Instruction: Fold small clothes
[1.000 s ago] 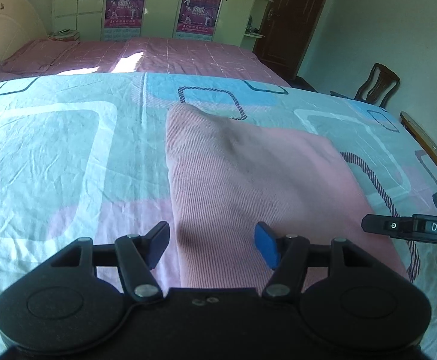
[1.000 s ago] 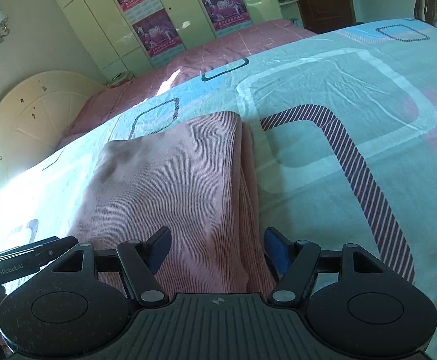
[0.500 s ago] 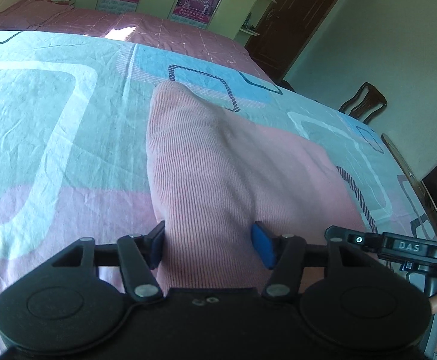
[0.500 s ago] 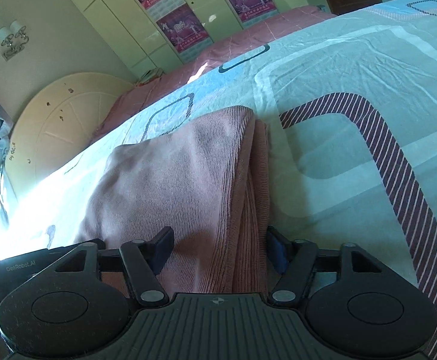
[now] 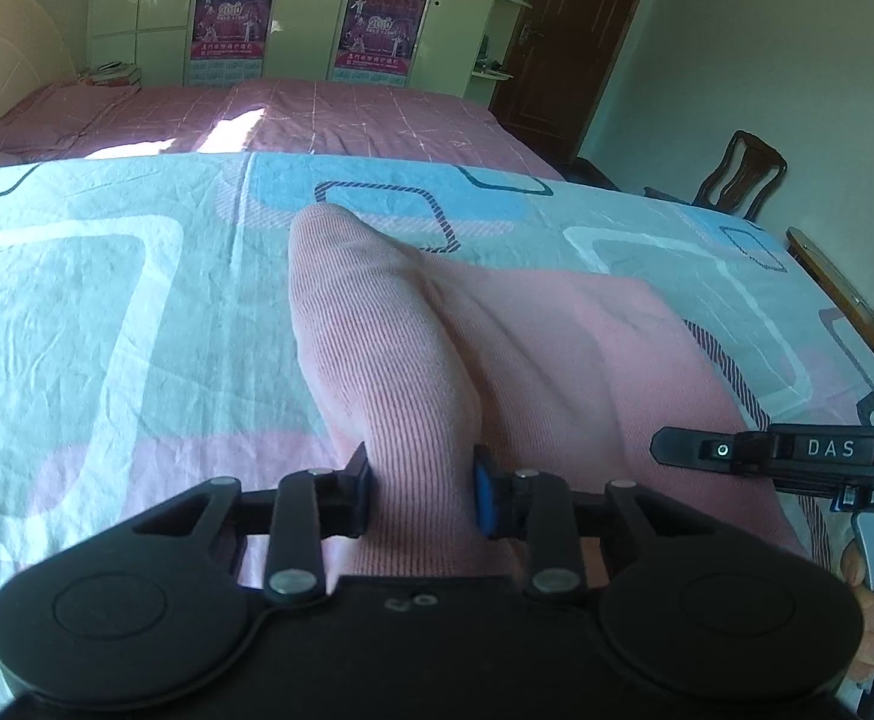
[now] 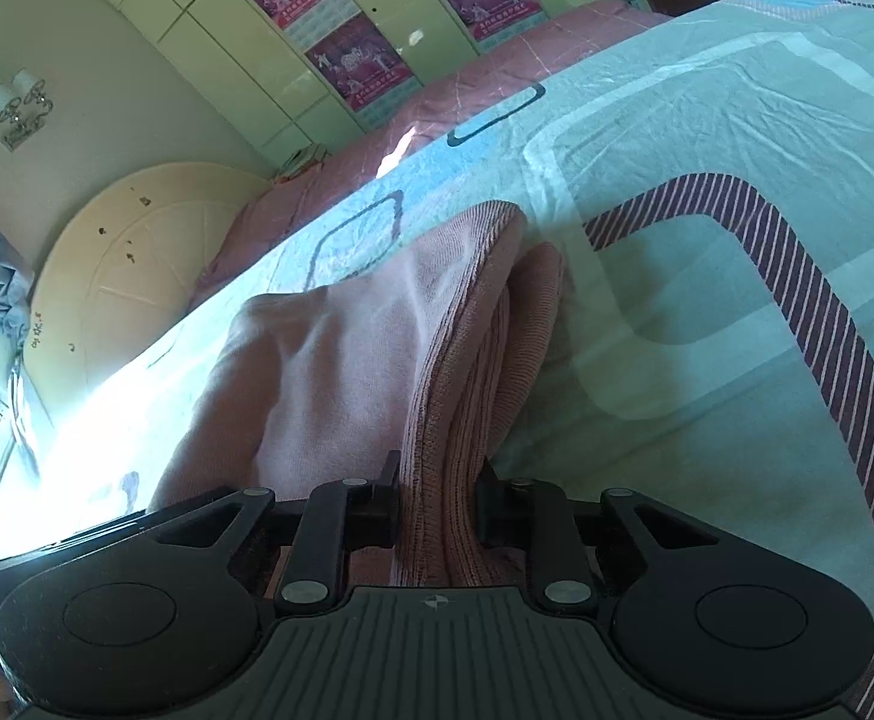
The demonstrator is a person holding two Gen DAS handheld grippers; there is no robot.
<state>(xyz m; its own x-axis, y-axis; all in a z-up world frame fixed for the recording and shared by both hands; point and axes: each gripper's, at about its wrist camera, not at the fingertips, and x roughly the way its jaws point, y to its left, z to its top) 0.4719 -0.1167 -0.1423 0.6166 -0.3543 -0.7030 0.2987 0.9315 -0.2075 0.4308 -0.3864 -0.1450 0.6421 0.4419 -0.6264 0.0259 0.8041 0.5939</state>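
Observation:
A pink ribbed garment (image 5: 556, 360) lies folded on the patterned bedsheet (image 5: 107, 312). In the left wrist view my left gripper (image 5: 422, 495) is closing its jaws on the garment's near left corner, and the cloth bunches into a ridge between the pads. In the right wrist view the garment (image 6: 329, 348) shows its stacked layers along the right edge. There my right gripper (image 6: 438, 495) is closing too, with those layered edges pinched between its fingers. The right gripper's body (image 5: 796, 456) and the hand holding it appear at the right of the left wrist view.
The sheet (image 6: 706, 192) covers the bed around the garment. Behind it lies a pink bed (image 5: 317, 120) with a cream headboard (image 6: 137, 258). Wardrobes with posters (image 5: 377, 18) line the far wall. A wooden chair (image 5: 736, 174) stands by the door (image 5: 556, 30).
Both grippers narrowed from wide apart onto the garment's near corners. The cloth now stands bunched up between each pair of pads, and the right view has tilted.

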